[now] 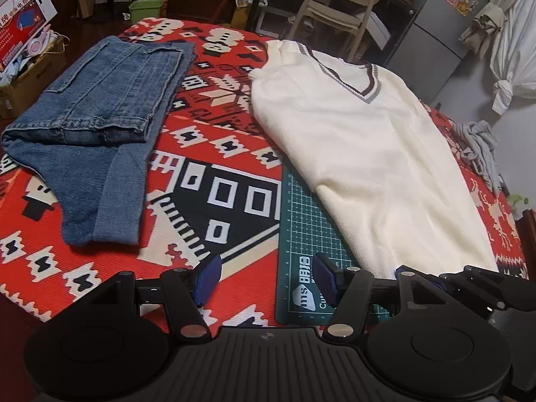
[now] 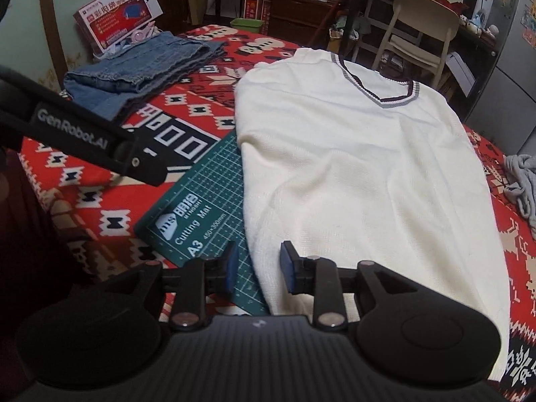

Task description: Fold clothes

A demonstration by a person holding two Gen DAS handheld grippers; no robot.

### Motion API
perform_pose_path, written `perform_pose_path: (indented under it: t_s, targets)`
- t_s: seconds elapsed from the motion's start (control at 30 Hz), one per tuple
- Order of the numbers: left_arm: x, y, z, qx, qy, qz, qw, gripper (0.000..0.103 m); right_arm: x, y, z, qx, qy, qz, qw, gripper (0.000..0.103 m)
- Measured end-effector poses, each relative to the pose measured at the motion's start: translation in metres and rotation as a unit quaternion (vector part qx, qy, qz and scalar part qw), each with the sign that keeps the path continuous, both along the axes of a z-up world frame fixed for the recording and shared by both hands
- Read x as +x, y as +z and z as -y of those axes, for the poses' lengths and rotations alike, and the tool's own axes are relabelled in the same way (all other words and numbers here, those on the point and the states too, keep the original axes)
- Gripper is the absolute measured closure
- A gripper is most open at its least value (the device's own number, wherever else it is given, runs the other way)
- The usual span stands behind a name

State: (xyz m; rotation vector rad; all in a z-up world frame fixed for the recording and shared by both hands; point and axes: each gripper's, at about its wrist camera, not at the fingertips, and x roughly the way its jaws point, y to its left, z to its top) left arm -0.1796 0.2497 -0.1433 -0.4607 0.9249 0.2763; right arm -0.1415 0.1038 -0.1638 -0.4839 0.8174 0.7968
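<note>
A cream V-neck sweater (image 1: pixel 368 154) (image 2: pixel 361 167) with brown and grey collar trim lies flat on the table, its sleeves tucked out of sight. It partly covers a green cutting mat (image 1: pixel 301 234) (image 2: pixel 201 207). My left gripper (image 1: pixel 267 279) is open over the mat's left edge, just left of the sweater's hem, and holds nothing. My right gripper (image 2: pixel 259 268) is open, low over the hem's left corner, with the sweater's edge between its fingers. Folded blue jeans (image 1: pixel 100 107) (image 2: pixel 140 67) lie at the far left.
A red patterned tablecloth (image 1: pixel 214 167) covers the table. A crumpled grey cloth (image 1: pixel 482 147) (image 2: pixel 522 184) lies at the right edge. Behind the table are a wooden chair (image 2: pixel 422 26), a fridge (image 1: pixel 445 33) and cardboard boxes (image 1: pixel 23 33). The left gripper's black body (image 2: pixel 83 134) crosses the right wrist view.
</note>
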Motion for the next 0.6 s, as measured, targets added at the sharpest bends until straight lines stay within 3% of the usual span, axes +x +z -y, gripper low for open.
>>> perform_pose_path:
  t_s: [0.03, 0.1, 0.17, 0.43, 0.6]
  targets:
    - [0.0, -0.001, 0.001, 0.0, -0.002, 0.0, 1.0, 0.043, 0.002, -0.001, 0.001, -0.002, -0.004, 0.001, 1.0, 0.073]
    - [0.001, -0.002, 0.002, 0.0, -0.005, -0.002, 1.0, 0.043, 0.006, -0.003, 0.003, -0.006, -0.012, 0.003, 1.0, 0.089]
    - [0.001, -0.002, 0.002, 0.0, -0.005, -0.002, 1.0, 0.043, 0.011, -0.004, 0.006, -0.01, -0.02, 0.004, 1.0, 0.095]
    - [0.004, -0.003, 0.004, 0.0, -0.01, -0.006, 0.9999, 0.043, 0.068, 0.041, 0.047, 0.068, -0.12, 0.0, 0.991, 0.097]
    - [0.008, -0.004, 0.012, 0.001, -0.021, -0.009, 0.9997, 0.043, 0.121, 0.031, 0.083, 0.082, -0.209, -0.023, 0.974, 0.097]
